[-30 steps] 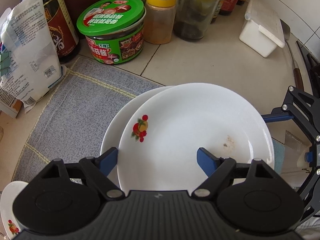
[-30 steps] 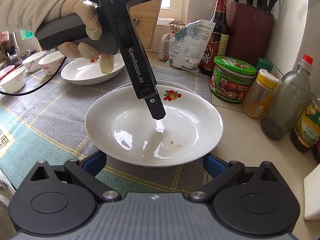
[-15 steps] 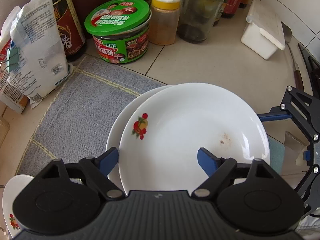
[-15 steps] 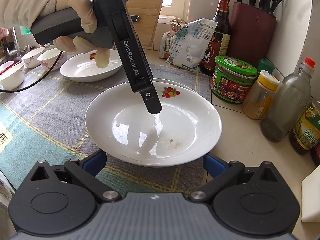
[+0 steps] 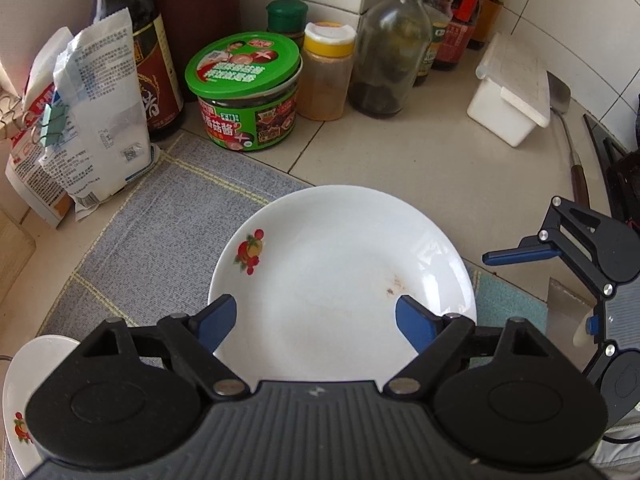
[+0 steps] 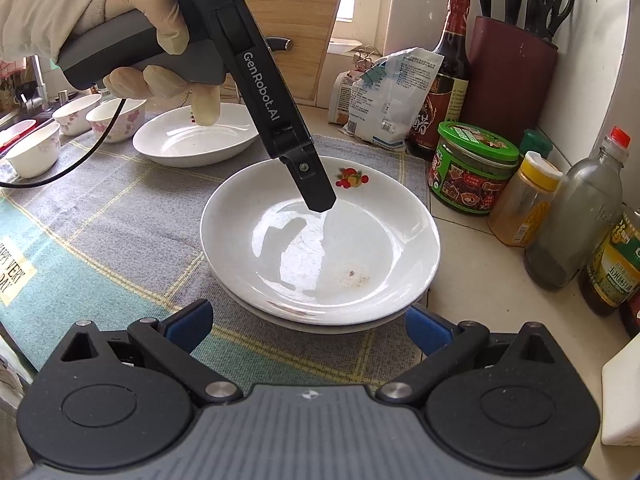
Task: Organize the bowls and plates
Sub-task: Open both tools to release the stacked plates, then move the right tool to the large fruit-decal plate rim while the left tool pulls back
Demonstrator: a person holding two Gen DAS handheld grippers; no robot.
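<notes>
The top plate (image 6: 320,240) sits on another plate (image 6: 320,322) on the grey cloth (image 5: 160,216). The left tool (image 5: 316,316) has just been opening; its jaws are wide above the plate, holding nothing. The right tool (image 6: 308,322) waits, wide and empty. Lift the left tool straight up (no bumping the rim). Jars and bottles crowd the tiled tabletop (image 5: 400,160) by the wall.

We are in a home kitchen. Behind the green-lidded jar (image 5: 245,92) stand a dark sauce bottle (image 6: 445,80), a knife block (image 6: 510,80) with knives and scissors, and a tiled wall (image 5: 568,32). Left of the jar, white plates (image 6: 320,240) and flowered bowls (image 6: 116,118) sit on a cloth (image 5: 160,220) spread over the tiled desk (image 5: 420,168).
</notes>
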